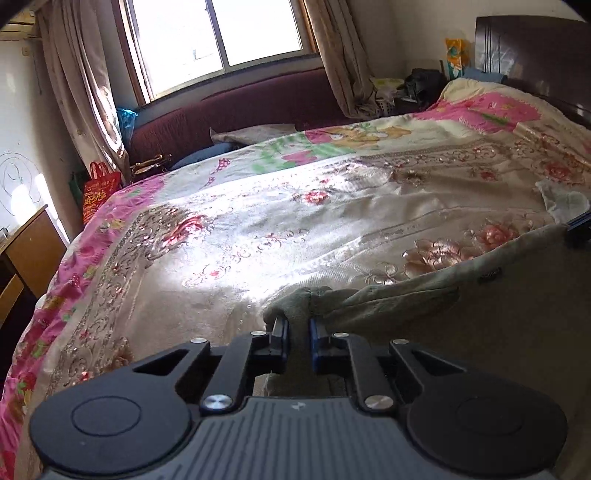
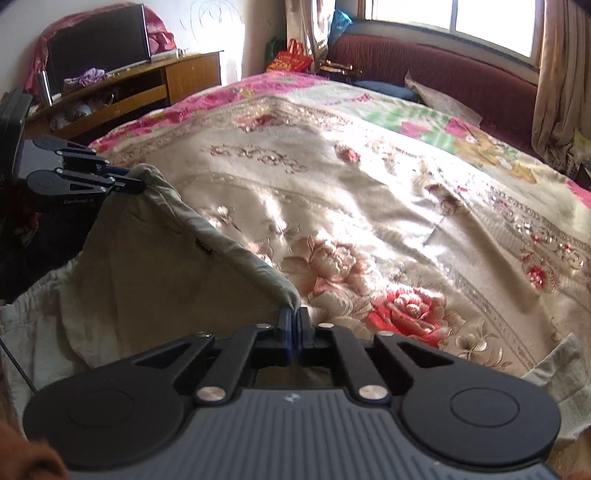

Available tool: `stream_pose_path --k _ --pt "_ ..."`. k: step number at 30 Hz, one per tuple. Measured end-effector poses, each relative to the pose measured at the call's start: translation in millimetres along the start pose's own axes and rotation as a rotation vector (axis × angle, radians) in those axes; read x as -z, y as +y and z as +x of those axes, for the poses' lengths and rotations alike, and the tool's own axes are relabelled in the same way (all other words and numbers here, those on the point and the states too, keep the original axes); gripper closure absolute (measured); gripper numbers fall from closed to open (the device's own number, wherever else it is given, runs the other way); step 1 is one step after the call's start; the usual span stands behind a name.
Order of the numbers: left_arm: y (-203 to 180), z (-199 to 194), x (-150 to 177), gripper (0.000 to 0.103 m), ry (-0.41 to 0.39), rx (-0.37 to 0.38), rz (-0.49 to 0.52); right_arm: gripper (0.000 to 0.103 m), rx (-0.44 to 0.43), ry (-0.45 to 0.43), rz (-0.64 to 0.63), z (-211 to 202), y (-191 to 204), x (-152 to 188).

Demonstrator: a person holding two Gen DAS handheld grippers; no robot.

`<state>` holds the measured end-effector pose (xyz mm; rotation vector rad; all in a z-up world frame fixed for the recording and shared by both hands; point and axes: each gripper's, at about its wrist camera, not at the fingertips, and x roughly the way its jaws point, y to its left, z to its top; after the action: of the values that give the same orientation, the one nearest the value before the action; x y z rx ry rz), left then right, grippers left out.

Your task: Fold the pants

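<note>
Both tools gripped the olive pants at the near edge of the floral bed, the left tool and right tool each clamped on one end of a raised fold.

Ahead of my grippers a bed fills most of the room, covered by a shiny floral bedspread with pink borders. Sunlight from the window beyond it falls in a bright patch across the cover. Beige curtains hang at both sides of the window, and a maroon sofa runs beneath the sill. Off to my left stands a wooden cabinet carrying a dark television. A dark headboard rises far right. A red bag sits by the curtain.
</note>
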<state>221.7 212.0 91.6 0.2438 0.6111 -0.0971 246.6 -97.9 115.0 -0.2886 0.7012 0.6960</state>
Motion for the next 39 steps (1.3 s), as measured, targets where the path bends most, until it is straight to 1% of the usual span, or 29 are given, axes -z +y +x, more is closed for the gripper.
stream_pose_path --k 2,3,5,7,9,10,11,12,13,14,15,16,19,21,22,23,25,27,28,29,31,33,34,36,38,39 --pt "6 -39 9 0.075 -0.057 0.001 -0.032 0.100 -0.017 -0.044 -0.019 -32 21 4" --pt "8 -57 17 0.075 -0.077 0.003 -0.049 0.100 -0.030 -0.054 -0.029 -48 34 12" --pt "11 -95 41 0.075 -0.104 0.001 -0.092 0.100 -0.073 -0.035 -0.041 -67 62 35" --pt "13 -127 71 0.076 -0.106 -0.021 -0.133 0.100 -0.111 0.011 -0.048 -74 90 64" --pt "11 -149 106 0.076 -0.078 -0.037 -0.178 0.100 -0.160 0.107 0.000 -66 110 99" --pt "11 -155 123 0.076 -0.047 -0.035 -0.209 0.100 -0.181 0.172 0.035 -56 116 117" --pt "9 -153 143 0.076 0.007 -0.036 -0.234 0.099 -0.190 0.234 0.068 -45 122 135" --pt "7 -151 156 0.076 0.040 -0.044 -0.239 0.099 -0.187 0.283 0.089 -36 127 151" --pt "4 -149 170 0.076 0.078 -0.057 -0.245 0.098 -0.179 0.303 0.091 -30 131 160" --pt "1 -146 182 0.076 0.107 -0.061 -0.257 0.098 -0.153 0.293 0.062 -28 137 164" --pt "-2 -145 189 0.076 0.120 -0.058 -0.273 0.097 -0.133 0.285 0.042 -30 141 161" --pt "-5 -146 193 0.076 0.121 -0.053 -0.288 0.093 -0.117 0.278 0.016 -34 146 153" --pt "-10 -154 191 0.076 0.073 -0.030 -0.299 0.090 -0.085 0.234 -0.102 -47 159 139" --pt "-11 -156 186 0.073 0.041 -0.016 -0.294 0.086 -0.063 0.218 -0.165 -50 168 132" --pt "-11 -155 184 0.067 0.030 -0.008 -0.293 0.083 -0.061 0.209 -0.182 -49 171 129" --pt "-12 -154 183 0.057 0.028 0.004 -0.287 0.082 -0.061 0.195 -0.203 -47 177 125" --pt "-16 -151 186 0.044 0.029 0.007 -0.258 0.082 -0.075 0.169 -0.239 -42 189 120" --pt "-22 -149 191 0.043 0.047 -0.013 -0.228 0.076 -0.101 0.123 -0.299 -32 209 115" --pt "-22 -150 195 0.043 0.053 -0.017 -0.232 0.070 -0.112 0.102 -0.334 -25 221 111" --pt "-21 -151 199 0.043 0.057 -0.013 -0.248 0.066 -0.123 0.075 -0.370 -17 234 106" --pt "-15 -157 207 0.043 0.055 -0.012 -0.290 0.065 -0.157 0.036 -0.427 2 258 96" --pt "-10 -164 214 0.043 0.055 -0.029 -0.306 0.064 -0.186 0.019 -0.474 26 282 86" --pt "-7 -166 217 0.043 0.057 -0.035 -0.310 0.064 -0.187 0.015 -0.499 36 291 83" --pt "-1 -172 222 0.043 0.058 -0.041 -0.317 0.064 -0.177 0.027 -0.542 62 309 76" --pt "3 -177 225 0.043 0.055 -0.049 -0.320 0.068 -0.128 0.047 -0.570 86 317 73" --pt "4 -178 224 0.043 0.049 -0.055 -0.317 0.069 -0.114 0.056 -0.559 93 316 70"
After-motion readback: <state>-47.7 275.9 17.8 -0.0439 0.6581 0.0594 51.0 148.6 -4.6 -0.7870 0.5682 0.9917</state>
